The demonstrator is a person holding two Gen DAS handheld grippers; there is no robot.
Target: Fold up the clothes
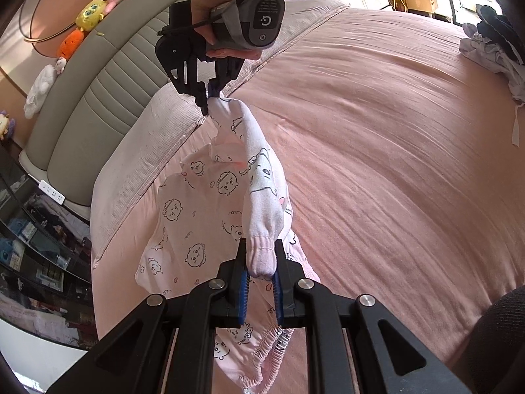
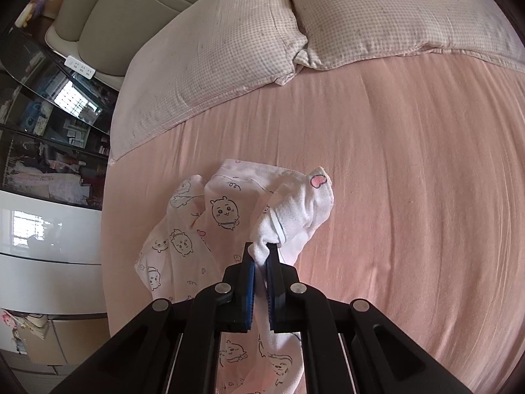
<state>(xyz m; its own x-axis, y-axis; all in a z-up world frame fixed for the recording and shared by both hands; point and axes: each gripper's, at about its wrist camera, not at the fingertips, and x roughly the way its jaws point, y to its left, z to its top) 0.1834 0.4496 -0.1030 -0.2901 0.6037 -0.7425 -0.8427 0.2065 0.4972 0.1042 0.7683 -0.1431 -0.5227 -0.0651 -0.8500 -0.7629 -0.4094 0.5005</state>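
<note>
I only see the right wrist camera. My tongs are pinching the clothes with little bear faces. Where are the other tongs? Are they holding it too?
Observer: Yes. The left tongs are shut on a pink elastic cuff of the printed garment.
Operator: Is it all bunched up between us?
Observer: No. From the left wrist camera, one sleeve runs in a long strip from the right tongs to the left tongs, and the rest droops beside it.
Operator: Are there more clothes to fold?
Observer: It looks so. A heap of dark and white clothes lies at the far edge of the bed, outside your view.
</note>
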